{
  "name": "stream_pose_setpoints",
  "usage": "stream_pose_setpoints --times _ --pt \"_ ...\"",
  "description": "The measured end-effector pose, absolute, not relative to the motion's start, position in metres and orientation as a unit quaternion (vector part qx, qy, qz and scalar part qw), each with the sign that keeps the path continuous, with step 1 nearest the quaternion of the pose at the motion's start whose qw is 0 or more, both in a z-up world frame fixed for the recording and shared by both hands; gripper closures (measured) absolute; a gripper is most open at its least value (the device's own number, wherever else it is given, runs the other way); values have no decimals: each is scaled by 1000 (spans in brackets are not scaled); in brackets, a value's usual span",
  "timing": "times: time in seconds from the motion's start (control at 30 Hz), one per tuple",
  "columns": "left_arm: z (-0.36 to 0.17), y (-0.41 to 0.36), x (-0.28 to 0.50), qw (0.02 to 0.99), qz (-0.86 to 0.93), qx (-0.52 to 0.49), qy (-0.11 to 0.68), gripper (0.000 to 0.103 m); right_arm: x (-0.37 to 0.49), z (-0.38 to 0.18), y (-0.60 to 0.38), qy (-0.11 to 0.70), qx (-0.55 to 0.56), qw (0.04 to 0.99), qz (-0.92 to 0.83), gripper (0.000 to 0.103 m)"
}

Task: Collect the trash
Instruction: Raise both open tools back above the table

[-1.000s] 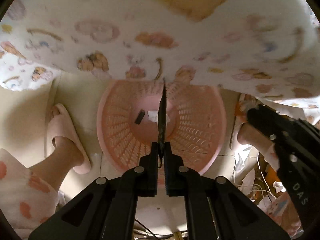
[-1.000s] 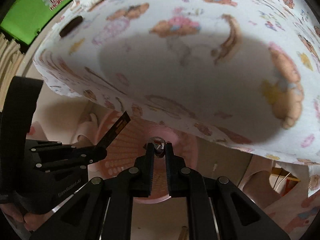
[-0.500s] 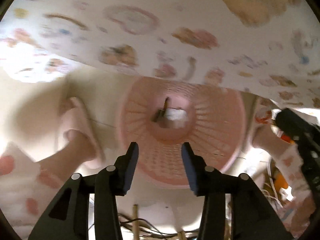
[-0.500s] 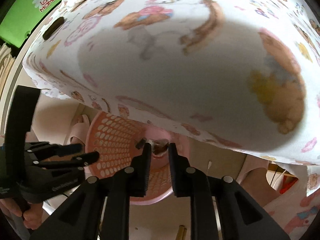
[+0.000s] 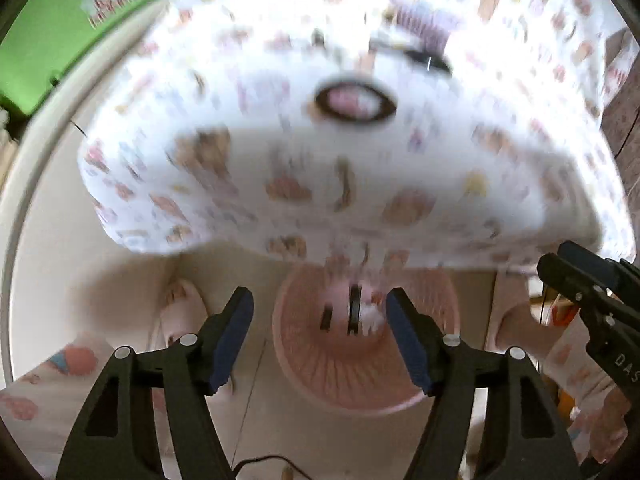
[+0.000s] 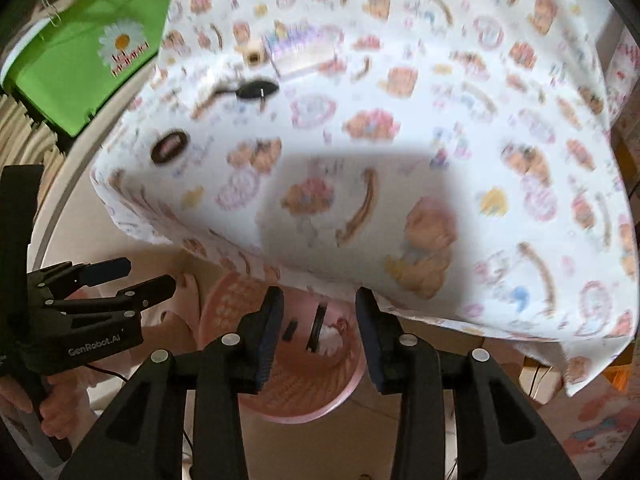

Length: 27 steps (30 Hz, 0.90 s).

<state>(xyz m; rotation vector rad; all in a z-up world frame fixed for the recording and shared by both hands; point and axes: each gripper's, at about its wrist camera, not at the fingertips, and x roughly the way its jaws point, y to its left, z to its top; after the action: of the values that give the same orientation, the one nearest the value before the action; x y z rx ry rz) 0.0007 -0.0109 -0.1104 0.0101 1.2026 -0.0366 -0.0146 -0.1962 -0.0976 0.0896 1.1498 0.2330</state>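
Observation:
A pink perforated basket point(image 5: 320, 372) stands on the floor under the table edge; it also shows in the right wrist view point(image 6: 224, 300). Inside it lie dark flat wrappers point(image 5: 354, 310) and a white crumpled tissue point(image 5: 374, 318). My left gripper point(image 5: 320, 320) is open and empty above the basket. My right gripper point(image 6: 319, 320) is open and empty above the same basket. On the bear-print tablecloth point(image 6: 400, 140) lie a dark oval ring-shaped piece point(image 6: 170, 146), a black oval object point(image 6: 256, 89) and a pale purple packet point(image 6: 302, 50).
A green bag with a daisy logo point(image 6: 92, 52) sits at the table's far left. A pink slipper on a foot point(image 5: 182, 308) stands left of the basket. Cables and clutter lie on the floor at the right point(image 5: 560, 312).
Both grippers have opened; the dark wrapper and the small piece they held now lie in the basket. Both grippers have risen and tilted up, bringing the tabletop into view.

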Motion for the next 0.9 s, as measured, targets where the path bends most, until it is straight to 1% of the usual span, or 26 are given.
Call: stream_pose_setpoints --times 0.03,0.07,0.17,0.2,0.23,0.3,0.43,0.6,0.67,0.8,0.9 --pt "-102 -10 -2 837 -7 8 547 32 -15 -91 -198 534 35 838 106 63" --pt "-92 -10 -5 850 4 14 527 29 -12 -88 -199 544 40 831 112 63" --pt "-67 -6 -14 875 5 8 484 23 -14 -78 -210 544 94 824 129 62" --pt "-61 -3 -16 879 4 5 476 23 -18 -79 -208 549 101 817 140 62" --pt "-56 0 -18 883 5 3 470 23 -18 -76 -206 556 86 815 142 62" --pt "-51 4 -17 884 9 2 467 22 -22 -69 -209 543 70 826 131 61" --pt "-39 11 -15 889 17 -4 457 22 -25 -59 -209 529 101 830 146 61" --pt "-11 7 -11 906 22 24 422 22 -36 -35 -204 482 51 865 131 61" --pt "2 6 -4 909 18 25 415 20 -35 -26 -207 467 50 873 131 61" --pt "30 2 10 921 13 24 388 19 -32 -13 -214 446 61 884 127 61" --pt "40 1 16 931 9 25 364 13 -27 -7 -219 428 58 895 114 58"
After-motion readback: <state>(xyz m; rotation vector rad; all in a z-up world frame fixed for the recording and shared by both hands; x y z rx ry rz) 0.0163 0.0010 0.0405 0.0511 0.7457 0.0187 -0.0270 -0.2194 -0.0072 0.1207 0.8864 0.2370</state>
